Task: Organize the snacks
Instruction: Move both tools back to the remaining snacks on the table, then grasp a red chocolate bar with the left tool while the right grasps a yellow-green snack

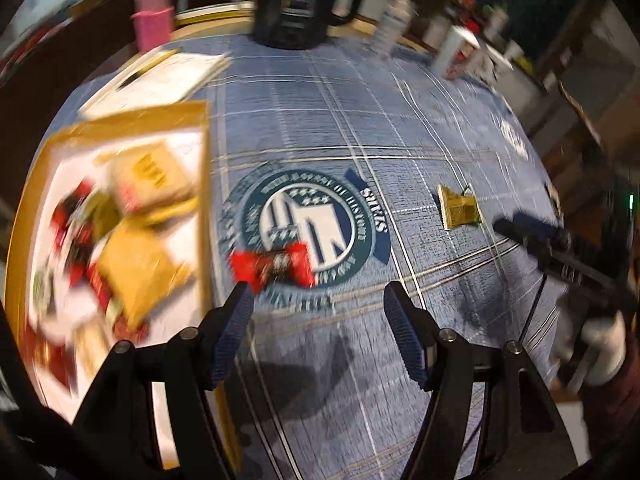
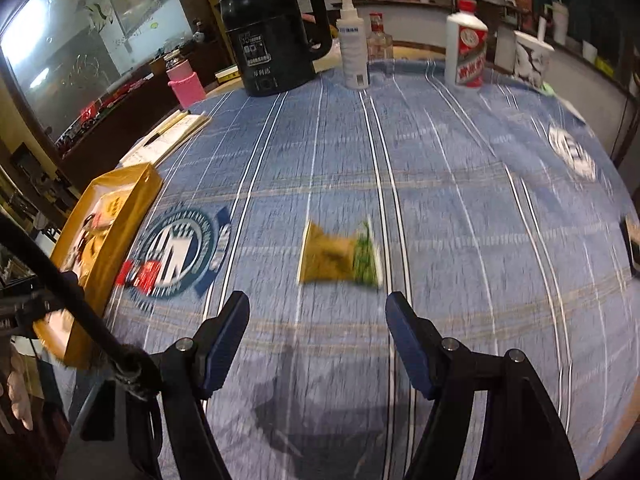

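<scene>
Two loose snacks on blue plaid tablecloth (image 2: pixel 440 160): red packet (image 1: pixel 274 266) on round green-white emblem (image 1: pixel 304 224), close to left edge beside yellow box (image 1: pixel 206 208); green-yellow packet (image 2: pixel 340 254) mid-table, well apart from red one. More packets, blurred, heaped inside box. Left gripper (image 1: pixel 318 306) over cloth just short of red packet, jaws apart, holding nothing. Right gripper (image 2: pixel 318 312) just short of green-yellow packet, jaws apart, likewise empty. Along far edge: black kettle (image 2: pixel 276 36), pink cup (image 2: pixel 186 82), white spray bottle (image 2: pixel 352 48), white-red bottle (image 2: pixel 466 46). Notepad with pencil (image 2: pixel 170 138) near far left edge.
</scene>
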The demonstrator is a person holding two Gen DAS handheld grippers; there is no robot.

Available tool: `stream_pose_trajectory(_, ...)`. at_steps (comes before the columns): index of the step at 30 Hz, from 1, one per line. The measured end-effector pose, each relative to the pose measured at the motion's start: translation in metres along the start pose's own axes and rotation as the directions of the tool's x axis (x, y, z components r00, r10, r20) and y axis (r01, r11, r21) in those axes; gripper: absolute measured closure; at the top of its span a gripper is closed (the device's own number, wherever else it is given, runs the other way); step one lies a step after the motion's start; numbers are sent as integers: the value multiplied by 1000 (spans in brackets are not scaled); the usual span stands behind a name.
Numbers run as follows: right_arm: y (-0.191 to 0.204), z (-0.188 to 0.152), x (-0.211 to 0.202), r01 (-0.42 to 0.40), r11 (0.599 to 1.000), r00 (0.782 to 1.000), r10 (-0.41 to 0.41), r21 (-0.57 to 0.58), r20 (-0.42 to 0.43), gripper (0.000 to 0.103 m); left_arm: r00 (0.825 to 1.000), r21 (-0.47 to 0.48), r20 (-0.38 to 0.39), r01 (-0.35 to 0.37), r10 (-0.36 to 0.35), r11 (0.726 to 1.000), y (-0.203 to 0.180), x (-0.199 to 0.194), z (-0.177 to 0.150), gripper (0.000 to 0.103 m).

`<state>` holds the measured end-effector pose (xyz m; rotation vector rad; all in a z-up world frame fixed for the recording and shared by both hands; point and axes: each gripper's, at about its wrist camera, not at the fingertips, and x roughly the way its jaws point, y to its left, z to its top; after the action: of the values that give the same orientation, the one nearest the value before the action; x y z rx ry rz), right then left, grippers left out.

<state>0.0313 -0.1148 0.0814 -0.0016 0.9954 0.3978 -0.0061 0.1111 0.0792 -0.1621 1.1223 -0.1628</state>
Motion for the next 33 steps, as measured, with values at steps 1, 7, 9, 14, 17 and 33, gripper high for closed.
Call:
stream_pose_trajectory(1, -2, 5, 4, 1, 1000, 1000, -1, 0, 0, 32, 1000, 28, -18, -15, 16, 1000, -1, 8, 9, 35)
stream_pose_trajectory(7, -10, 41, 39, 0, 1000, 999, 0, -9, -45, 32, 986, 93, -139, -77, 90, 993, 8, 55, 37, 35)
stream_pose_trajectory(9, -9, 48, 53, -17, 1000, 996, 15, -20, -90, 35, 979, 84, -173, -94, 107, 992, 13, 65, 39, 35)
stream_pose_trajectory(14, -9, 45, 72, -94, 995, 973, 88, -16, -213, 52, 958, 98, -281, -37, 63, 995, 4, 77, 26, 36)
stream_pose_trajectory(17, -10, 30, 69, -154, 988, 951, 154, 19, -267, 55, 950, 80, -309, 64, -37, 995, -7, 71, 14, 36)
stream_pose_trajectory(33, -1, -15, 16, -185, 979, 967, 167, -81, -191, 42, 989, 17, -147, 3, -1, 1000, 0, 60, 11, 35)
